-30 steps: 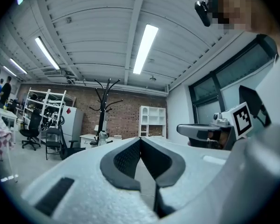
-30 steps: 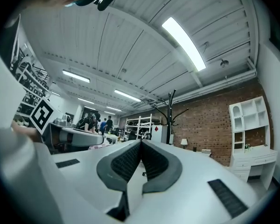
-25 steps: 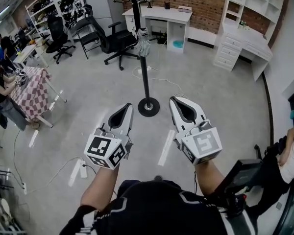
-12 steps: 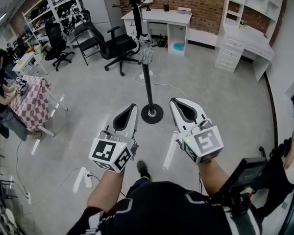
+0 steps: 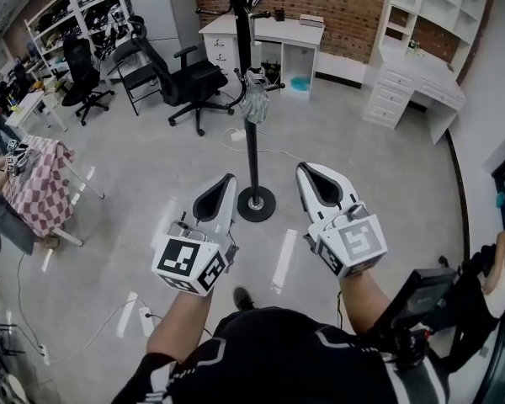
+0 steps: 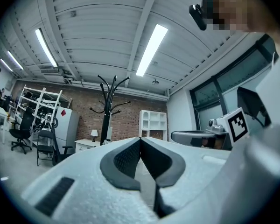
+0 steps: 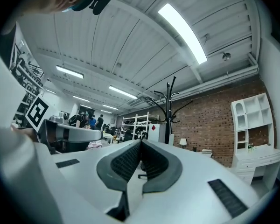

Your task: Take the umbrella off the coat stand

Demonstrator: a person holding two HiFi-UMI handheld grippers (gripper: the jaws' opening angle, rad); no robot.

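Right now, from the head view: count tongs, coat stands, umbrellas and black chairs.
Tongs: 2, left tongs and right tongs, both shut and empty
Coat stand: 1
Umbrella: 1
Black chairs: 3
Total: 7

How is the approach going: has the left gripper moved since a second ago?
Yes, forward: the left gripper had its tip level with the coat stand base; now it reaches past it.

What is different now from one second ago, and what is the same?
The person has stepped nearer the coat stand; its base and the hanging umbrella sit lower in the head view. Nothing was gripped or released. The left tongs and right tongs stay shut and empty.
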